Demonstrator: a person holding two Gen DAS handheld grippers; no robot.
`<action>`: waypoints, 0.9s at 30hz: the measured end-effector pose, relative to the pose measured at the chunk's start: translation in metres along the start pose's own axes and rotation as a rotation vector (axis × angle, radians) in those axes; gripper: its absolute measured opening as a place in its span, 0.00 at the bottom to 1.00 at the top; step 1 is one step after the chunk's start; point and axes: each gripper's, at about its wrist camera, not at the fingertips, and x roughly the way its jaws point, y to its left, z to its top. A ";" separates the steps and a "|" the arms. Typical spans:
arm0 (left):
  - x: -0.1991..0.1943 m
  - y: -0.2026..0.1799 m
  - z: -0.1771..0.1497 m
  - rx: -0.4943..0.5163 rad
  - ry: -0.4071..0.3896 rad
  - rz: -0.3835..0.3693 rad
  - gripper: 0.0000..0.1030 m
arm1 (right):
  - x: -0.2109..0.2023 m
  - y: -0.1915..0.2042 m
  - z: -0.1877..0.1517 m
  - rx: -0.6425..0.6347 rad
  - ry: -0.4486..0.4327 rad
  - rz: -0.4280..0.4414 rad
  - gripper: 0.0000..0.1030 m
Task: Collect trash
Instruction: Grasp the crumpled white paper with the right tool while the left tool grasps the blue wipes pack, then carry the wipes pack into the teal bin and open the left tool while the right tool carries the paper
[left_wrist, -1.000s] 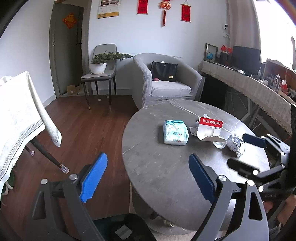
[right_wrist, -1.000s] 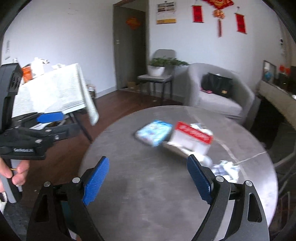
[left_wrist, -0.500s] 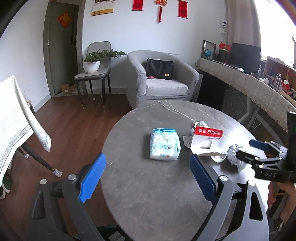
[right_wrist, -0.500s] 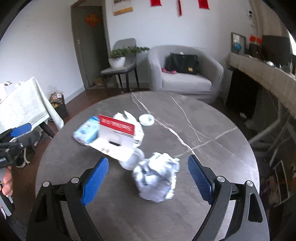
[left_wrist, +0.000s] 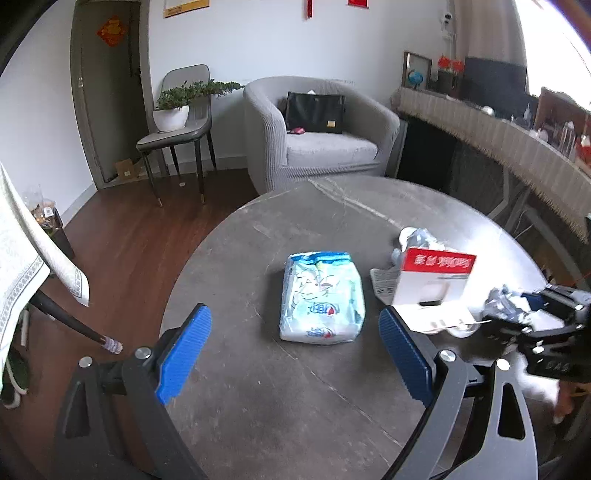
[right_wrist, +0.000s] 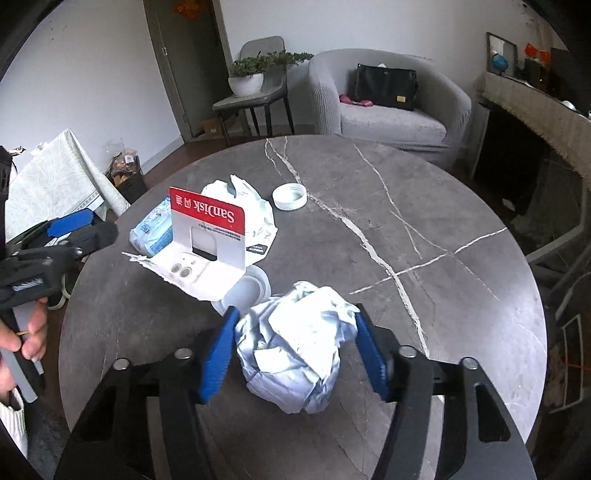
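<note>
My right gripper (right_wrist: 295, 349) is shut on a crumpled white paper ball (right_wrist: 295, 347), both blue pads pressing its sides on the round grey table (right_wrist: 424, 229). The ball also shows in the left wrist view (left_wrist: 504, 304). My left gripper (left_wrist: 295, 349) is open and empty above the table, just short of a light blue tissue pack (left_wrist: 321, 295). A torn red-and-white SanDisk card package (right_wrist: 201, 240) stands beside the pack. A white bottle cap (right_wrist: 290, 196), a clear lid (right_wrist: 247, 288) and a crumpled white bag (right_wrist: 240, 199) lie near it.
A grey armchair (left_wrist: 317, 136) with a black bag stands behind the table. A chair with a potted plant (left_wrist: 173, 114) stands by the door. A cloth-covered table (left_wrist: 22, 251) is at the left, a long fringed desk (left_wrist: 517, 147) at the right.
My right gripper moved forward to the paper ball and closed on it. My left gripper moved over the table toward the tissue pack and stayed open.
</note>
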 end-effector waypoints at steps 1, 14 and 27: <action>0.006 -0.001 0.000 0.008 0.010 0.010 0.91 | 0.000 -0.001 0.001 -0.001 0.001 -0.002 0.54; 0.033 -0.003 0.001 0.021 0.094 -0.018 0.91 | -0.023 -0.029 0.013 0.079 -0.123 0.014 0.54; 0.042 0.002 -0.001 0.030 0.147 -0.014 0.55 | -0.010 -0.007 0.023 0.085 -0.114 0.068 0.54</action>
